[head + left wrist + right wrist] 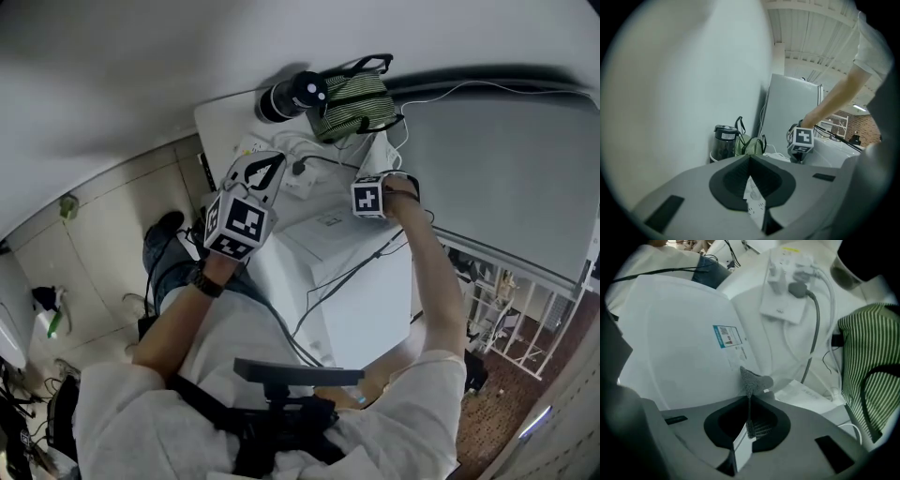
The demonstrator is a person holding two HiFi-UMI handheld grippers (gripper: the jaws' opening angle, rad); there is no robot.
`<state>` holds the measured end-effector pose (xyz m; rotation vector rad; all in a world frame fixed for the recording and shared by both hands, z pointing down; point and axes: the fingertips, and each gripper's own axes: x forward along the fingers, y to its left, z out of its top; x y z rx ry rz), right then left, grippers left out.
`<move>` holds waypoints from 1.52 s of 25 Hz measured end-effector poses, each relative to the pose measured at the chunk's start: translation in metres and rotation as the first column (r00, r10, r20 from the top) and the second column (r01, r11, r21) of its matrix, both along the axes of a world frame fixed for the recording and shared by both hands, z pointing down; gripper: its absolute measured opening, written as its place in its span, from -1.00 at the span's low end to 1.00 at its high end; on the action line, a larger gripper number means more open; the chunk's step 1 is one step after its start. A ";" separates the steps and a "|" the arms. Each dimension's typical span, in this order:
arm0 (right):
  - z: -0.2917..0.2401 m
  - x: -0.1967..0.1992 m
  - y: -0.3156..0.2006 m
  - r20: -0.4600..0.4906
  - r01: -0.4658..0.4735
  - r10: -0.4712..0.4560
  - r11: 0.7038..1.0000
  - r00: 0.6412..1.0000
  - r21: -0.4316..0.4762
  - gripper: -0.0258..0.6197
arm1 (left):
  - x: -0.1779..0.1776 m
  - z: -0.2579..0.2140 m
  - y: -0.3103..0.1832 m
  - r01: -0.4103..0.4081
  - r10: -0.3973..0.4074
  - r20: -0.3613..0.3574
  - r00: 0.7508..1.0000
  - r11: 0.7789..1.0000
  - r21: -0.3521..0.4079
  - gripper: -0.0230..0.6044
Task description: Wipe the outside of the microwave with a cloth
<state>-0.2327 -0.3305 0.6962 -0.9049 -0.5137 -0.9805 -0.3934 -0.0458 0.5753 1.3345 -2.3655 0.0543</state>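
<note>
Cloth: a grey knit cloth [752, 379]. I see only a small tuft of it, sticking out past the tips of my right gripper [749, 404] and just above the microwave [679, 333].
Handling: I judge it soft, limp and very light. It will fold under pressure, so I'd want more fabric past the jaws before dragging it flat over the smooth white casing.
Right jaws: closed tight on the cloth, pinching it near one edge.
Left jaws: my left gripper [750, 161] has its jaws drawn together, with nothing I can make out between them.
Right arm: reached well forward with the elbow nearly straight, the gripper pointing down at the microwave's top near the power strip [785, 291].
Left arm: bent, holding its gripper up beside the microwave and aimed toward the wall.
Nearby: a striped bag [867, 362] and a dark jug [724, 140] stand at the back of the tabletop [225, 122].
</note>
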 end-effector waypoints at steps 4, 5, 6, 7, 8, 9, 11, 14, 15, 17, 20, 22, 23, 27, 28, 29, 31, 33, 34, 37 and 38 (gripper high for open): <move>0.037 0.004 0.023 -0.025 -0.027 0.025 0.996 0.999 -0.083 -0.86 | 0.000 -0.004 0.008 0.013 -0.013 0.011 1.000 1.000 -0.007 -0.84; 0.041 0.008 0.042 -0.039 -0.023 0.019 0.993 0.999 -0.114 -0.86 | 0.000 -0.005 0.013 0.017 -0.017 0.013 1.000 1.000 -0.011 -0.84; 0.043 0.012 0.065 -0.049 -0.016 0.009 0.989 0.999 -0.146 -0.86 | -0.001 -0.006 0.019 0.021 -0.021 0.014 1.000 1.000 -0.016 -0.84; 0.041 0.016 0.089 -0.055 -0.006 -0.004 0.984 0.998 -0.181 -0.86 | -0.002 -0.006 0.024 0.024 -0.023 0.014 1.000 0.999 -0.023 -0.84; 0.038 0.019 0.116 -0.057 0.007 -0.020 0.975 0.998 -0.222 -0.86 | -0.004 -0.008 0.029 0.025 -0.025 0.015 1.000 0.999 -0.028 -0.84; 0.033 0.020 0.141 -0.055 0.022 -0.038 0.964 0.998 -0.265 -0.86 | -0.005 -0.009 0.032 0.025 -0.024 0.017 1.000 0.999 -0.032 -0.84; 0.023 0.024 0.185 -0.043 0.042 -0.061 0.938 0.997 -0.344 -0.86 | -0.007 -0.014 0.034 0.016 -0.015 0.026 1.000 0.999 -0.036 -0.84; 0.002 0.027 0.247 0.020 0.063 -0.060 0.888 0.998 -0.455 -0.86 | -0.003 -0.024 0.035 -0.033 0.035 0.047 0.998 0.999 -0.036 -0.84; -0.009 0.025 0.261 0.067 0.071 -0.045 0.881 0.997 -0.468 -0.86 | 0.000 -0.028 0.035 -0.059 0.061 0.059 0.996 0.998 -0.033 -0.84; -0.041 0.015 0.282 0.195 0.064 0.039 0.865 0.980 -0.497 -0.86 | 0.006 -0.039 0.033 -0.120 0.122 0.088 0.989 0.992 -0.029 -0.84; -0.107 0.010 0.278 0.430 0.005 0.269 0.843 0.862 -0.537 -0.86 | 0.039 -0.062 0.012 -0.250 0.248 0.124 0.961 0.968 -0.001 -0.84; -0.155 0.031 0.241 0.570 -0.063 0.401 0.852 0.717 -0.520 -0.86 | 0.083 -0.077 -0.012 -0.365 0.358 0.138 0.924 0.931 0.029 -0.84; -0.178 0.050 0.216 0.629 -0.106 0.439 0.863 0.641 -0.494 -0.86 | 0.108 -0.083 -0.025 -0.417 0.409 0.145 0.901 0.908 0.035 -0.84; -0.254 0.191 0.117 0.745 -0.373 0.518 0.847 0.419 -0.379 -0.86 | 0.218 -0.114 -0.074 -0.606 0.587 0.196 0.786 0.794 0.052 -0.84; -0.267 0.236 0.102 0.751 -0.443 0.538 0.820 0.383 -0.362 -0.86 | 0.247 -0.123 -0.086 -0.646 0.623 0.212 0.753 0.761 0.057 -0.84; -0.279 0.280 0.091 0.753 -0.507 0.559 0.787 0.347 -0.351 -0.86 | 0.276 -0.132 -0.097 -0.684 0.657 0.228 0.719 0.727 0.060 -0.84; -0.294 0.365 0.073 0.758 -0.620 0.597 0.707 0.264 -0.340 -0.86 | 0.332 -0.150 -0.119 -0.755 0.720 0.262 0.642 0.653 0.057 -0.84; -0.300 0.441 0.054 0.762 -0.698 0.619 0.631 0.192 -0.337 -0.86 | 0.382 -0.163 -0.136 -0.808 0.766 0.290 0.573 0.588 0.042 -0.84; -0.298 0.474 0.043 0.761 -0.722 0.627 0.603 0.166 -0.339 -0.86 | 0.405 -0.168 -0.142 -0.821 0.778 0.299 0.552 0.569 0.034 -0.84; -0.283 0.554 -0.006 0.766 -0.756 0.633 0.554 0.110 -0.349 -0.86 | 0.461 -0.175 -0.168 -0.828 0.782 0.322 0.533 0.561 0.007 -0.84; -0.275 0.577 -0.027 0.771 -0.765 0.628 0.544 0.101 -0.343 -0.86 | 0.477 -0.176 -0.181 -0.821 0.776 0.332 0.536 0.570 -0.007 -0.84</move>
